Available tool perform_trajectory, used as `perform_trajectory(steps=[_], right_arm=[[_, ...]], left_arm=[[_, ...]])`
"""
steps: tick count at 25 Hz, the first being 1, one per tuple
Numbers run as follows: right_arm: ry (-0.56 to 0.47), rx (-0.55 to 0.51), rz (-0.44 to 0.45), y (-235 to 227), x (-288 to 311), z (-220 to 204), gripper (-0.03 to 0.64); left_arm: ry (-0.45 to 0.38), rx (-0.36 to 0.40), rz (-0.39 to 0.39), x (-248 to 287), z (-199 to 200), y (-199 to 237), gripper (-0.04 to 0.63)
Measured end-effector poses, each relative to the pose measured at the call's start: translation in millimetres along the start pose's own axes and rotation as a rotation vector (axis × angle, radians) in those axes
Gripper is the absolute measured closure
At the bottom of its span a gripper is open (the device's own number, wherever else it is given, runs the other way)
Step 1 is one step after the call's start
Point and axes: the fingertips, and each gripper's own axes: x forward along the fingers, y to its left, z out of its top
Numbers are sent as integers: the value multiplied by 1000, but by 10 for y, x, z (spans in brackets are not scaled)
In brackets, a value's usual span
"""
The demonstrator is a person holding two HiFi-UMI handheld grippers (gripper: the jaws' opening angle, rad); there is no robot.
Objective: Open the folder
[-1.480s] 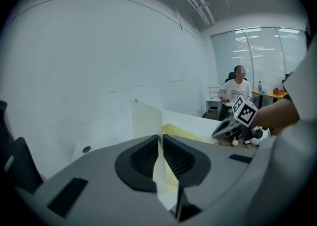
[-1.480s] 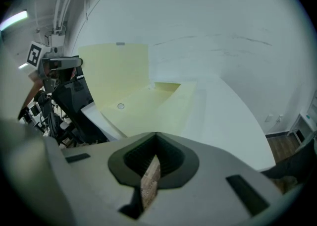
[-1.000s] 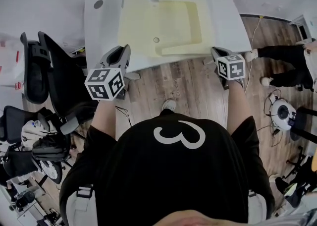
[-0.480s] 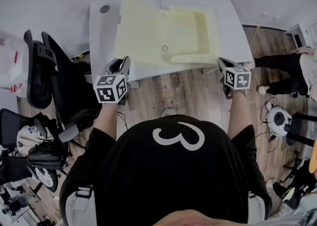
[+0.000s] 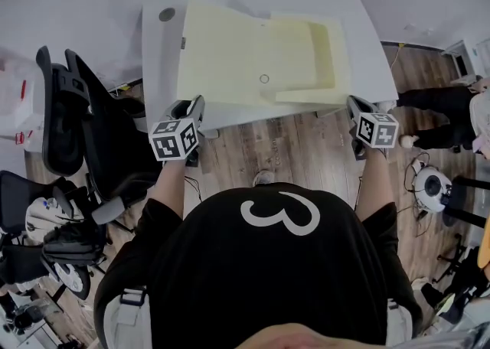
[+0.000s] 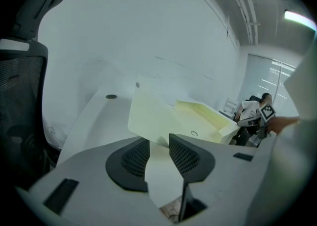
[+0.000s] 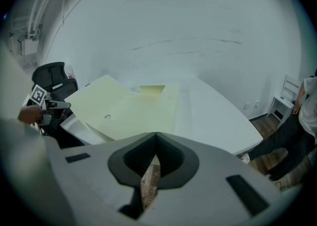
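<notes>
One thin pale-yellow card folder (image 5: 230,64) looks light, floppy: pinch its free edge. Left hand-held gripper (image 6: 158,143), empty, has just been opening; right hand-held gripper (image 7: 156,138) is closed.

you're standing on a wooden floor (image 5: 298,148), a black office chair (image 5: 57,110) sitting left of the white worktop (image 5: 159,57).

The right gripper (image 7: 155,135) has its jaws closed tip to tip, with nothing between them. Just beyond the claw stretches a white table (image 7: 213,116). Ahead and to the claw's left, a pale yellow folder (image 7: 124,108) lies spread open on it. A black chair (image 7: 52,76) stands far left.
</notes>
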Motion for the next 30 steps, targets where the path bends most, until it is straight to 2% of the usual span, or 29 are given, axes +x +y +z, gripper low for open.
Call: perform_trajectory(steps=[6, 14, 21, 27, 30], right_arm=[[-3, -3, -33, 17, 5, -4, 594], [-32, 26, -60, 9, 0, 7, 594], [-170, 81, -95, -67, -102, 101, 594], [-275, 125, -48, 57, -401, 179, 594], [-295, 120, -21, 185, -589, 152, 592]], left_arm=[[19, -29, 1, 62, -101, 142, 452], [-7, -50, 11, 87, -108, 194, 396], [-40, -72, -22, 44, -27, 92, 377], [-65, -58, -48, -73, 44, -151, 377], [-67, -42, -77, -159, 24, -340, 377]])
